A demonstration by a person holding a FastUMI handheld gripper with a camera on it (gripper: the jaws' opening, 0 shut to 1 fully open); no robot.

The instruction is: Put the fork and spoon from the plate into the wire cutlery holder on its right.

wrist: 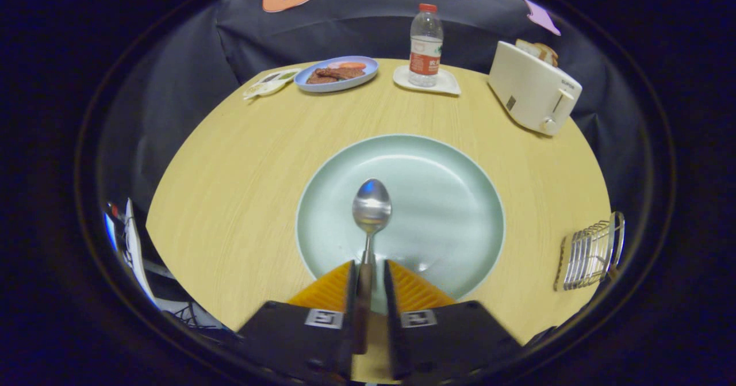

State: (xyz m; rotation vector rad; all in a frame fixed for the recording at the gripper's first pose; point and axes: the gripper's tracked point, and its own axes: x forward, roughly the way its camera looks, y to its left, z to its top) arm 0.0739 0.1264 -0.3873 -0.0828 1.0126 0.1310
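Right, my gripper (368, 276) is narrowed on the spoon (371, 219): its handle runs back between the two fingers, and both appear to press against it. The spoon's bowl sticks out ahead of the fingertips, over the middle of the pale green plate (448, 202). Whether the bowl touches the plate or sits just above it, I cannot tell.

The plate lies directly ahead of the fingers and takes up the centre of the round wooden surface (241, 161). Its near rim is covered by the fingers. I make out no fork on the part of the plate I can see.

The wire cutlery holder (592, 253) stands to the right of the plate, close to the surface's right edge. Bare wood lies between plate and holder. The holder is warped by the lens, and I cannot make out what sits inside it.

On the far side, well apart from the plate, there is a white toaster (532, 90) with bread in its slots, a water bottle (425, 44) on a small white tray (445, 84), a blue plate of food (339, 72), and a small pale dish (267, 84) whose contents I cannot read. To the left of the plate the wood is open up to the edge.
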